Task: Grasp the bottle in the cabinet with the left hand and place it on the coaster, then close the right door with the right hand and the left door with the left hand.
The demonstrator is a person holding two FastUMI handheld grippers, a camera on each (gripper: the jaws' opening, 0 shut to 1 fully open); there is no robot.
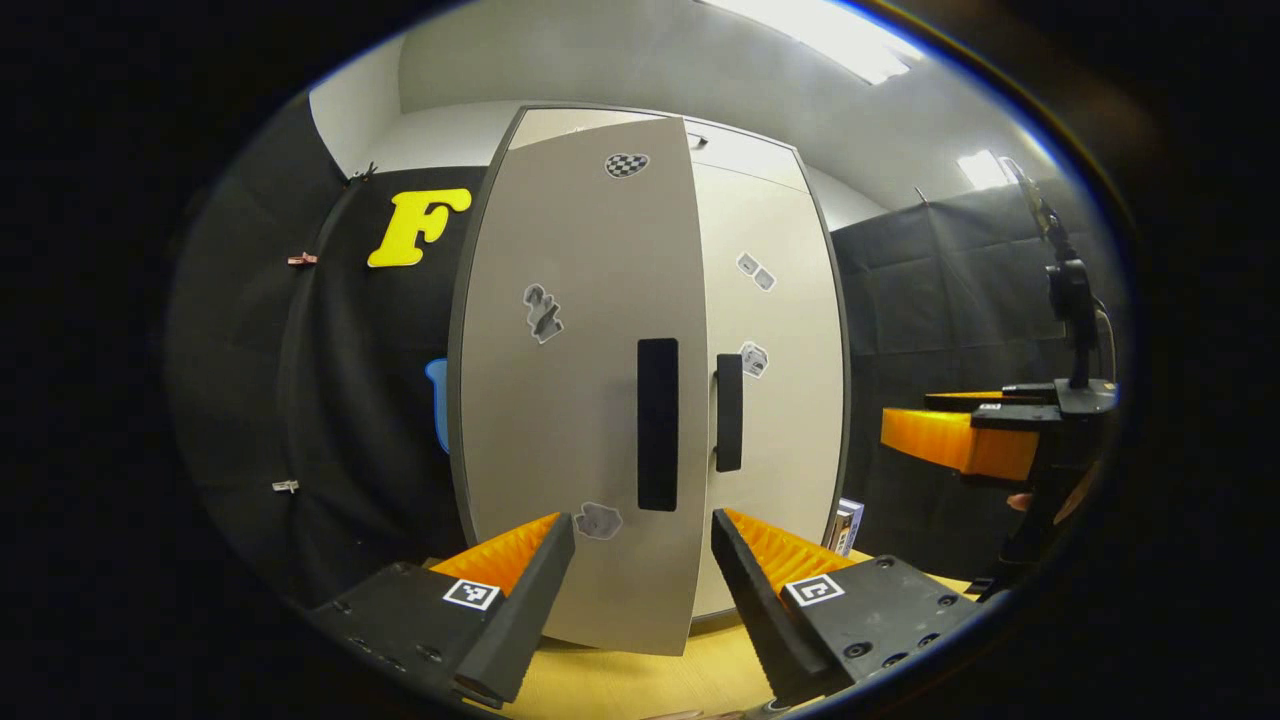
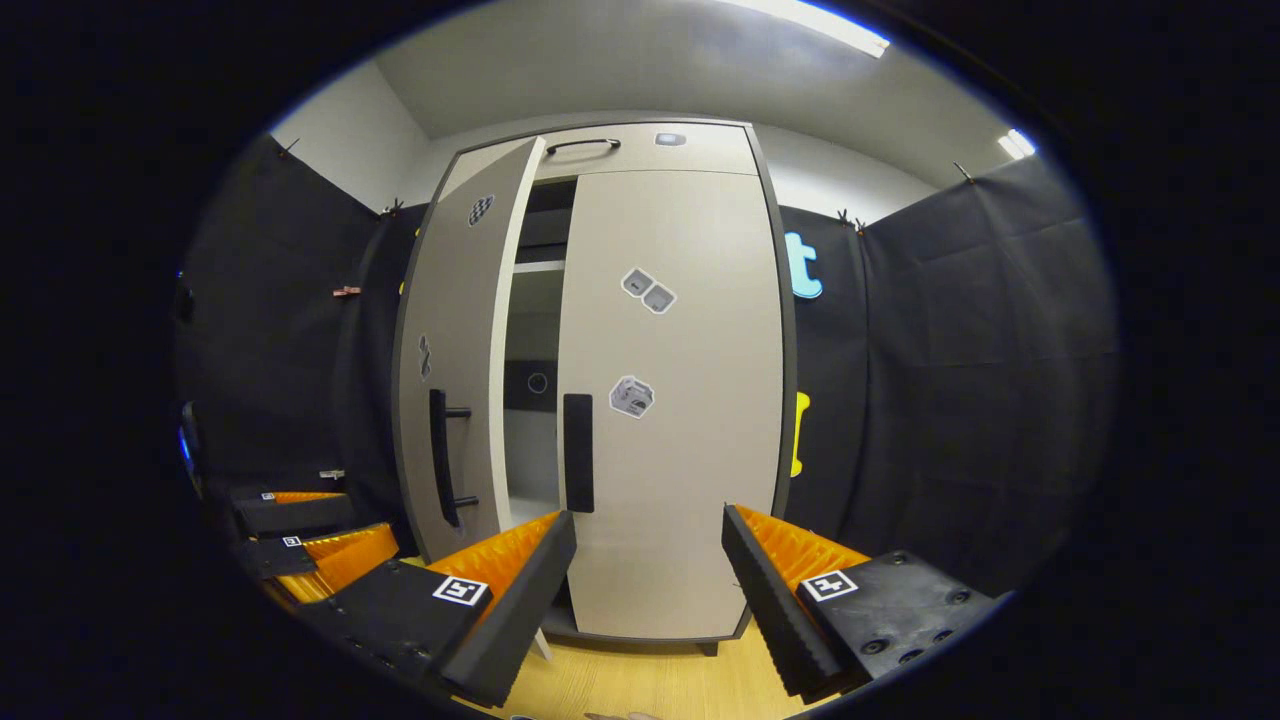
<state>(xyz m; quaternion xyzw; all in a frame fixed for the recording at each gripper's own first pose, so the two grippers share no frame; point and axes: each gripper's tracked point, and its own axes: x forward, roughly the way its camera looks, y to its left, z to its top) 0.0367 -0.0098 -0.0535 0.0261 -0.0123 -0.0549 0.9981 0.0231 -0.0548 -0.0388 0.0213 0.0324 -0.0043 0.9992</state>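
While the cabinet (image 2: 640, 150) stands at the back of the booth on a pale wooden table (image 2: 640, 680), its right door (image 2: 680, 400) sits flush in the frame and its left door (image 2: 450, 400) hangs partly open, showing a slice of shelves (image 2: 535, 300) through the gap. No bottle can be made out on the shelves seen through that gap, and neither bottle nor coaster can be picked out on the table, so whether that first step is finished cannot be told from here, though the closed right door suggests it likely is. By this reading only the left door is left to shut. The left claw (image 1: 640, 590) faces the outer side of that door, close to its black handle (image 1: 657, 425), with its fingers spread apart and gripping nothing. The right claw (image 2: 645, 590) hangs back in front of the closed right door, below that door's handle (image 2: 578, 452), its fingers likewise apart and empty. A small box (image 1: 846, 527) stands on the table just beside the cabinet's right flank.
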